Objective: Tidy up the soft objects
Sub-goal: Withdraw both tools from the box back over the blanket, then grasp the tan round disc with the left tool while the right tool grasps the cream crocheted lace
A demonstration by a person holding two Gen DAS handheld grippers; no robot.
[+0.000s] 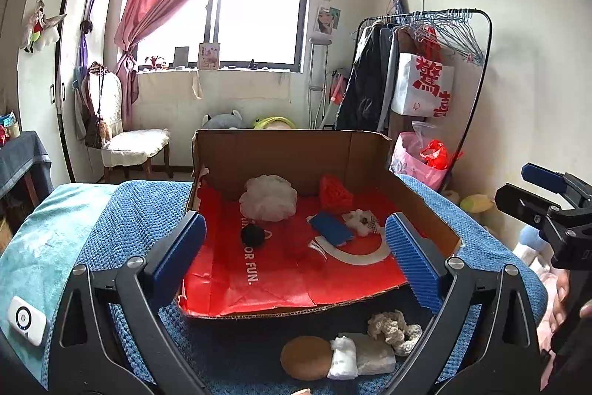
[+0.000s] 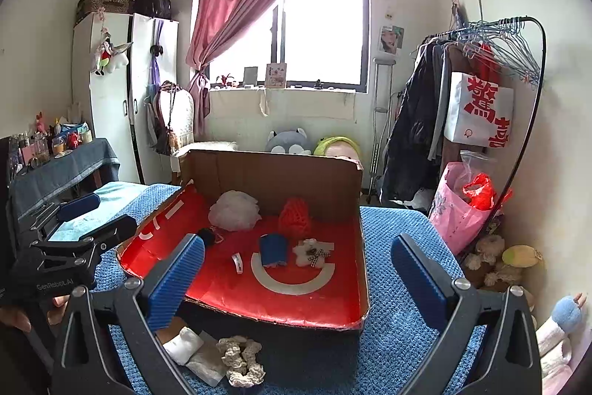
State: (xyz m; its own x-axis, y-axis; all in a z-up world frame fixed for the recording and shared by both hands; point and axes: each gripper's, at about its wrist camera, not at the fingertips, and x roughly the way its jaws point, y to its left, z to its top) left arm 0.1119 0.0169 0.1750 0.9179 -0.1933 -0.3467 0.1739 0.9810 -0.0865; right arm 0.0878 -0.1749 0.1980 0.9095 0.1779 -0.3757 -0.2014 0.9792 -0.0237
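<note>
Nearest the left wrist camera, at 6 o'clock, three soft things lie on the blue knitted blanket (image 1: 140, 210): a brown round pad (image 1: 303, 356), a white wrapped bundle (image 1: 346, 356) touching its right edge, and a cream crocheted scrunchie (image 1: 394, 326) at about 5 o'clock, just in front of the box's near wall. The left tool (image 1: 296, 247) hovers over them with its blue pads spread wide, released and gripping nothing.

Beyond sits the cardboard box (image 1: 292, 150), lined in red. Inside it, a white mesh puff (image 1: 268, 197) rests toward 12 o'clock near the back wall, an orange knitted piece (image 1: 335, 191) at 1 o'clock against that wall, a black pompom (image 1: 253, 235) at 9 o'clock of the box's middle, a blue folded cloth (image 1: 331, 228) near the centre, and a white fluffy bow piece (image 1: 362, 219) just beside it on the right.

The right tool (image 2: 298, 276) is likewise spread apart and empty, held above the near edge of the box; in its view the scrunchie (image 2: 240, 360) lies at 6 o'clock.
</note>
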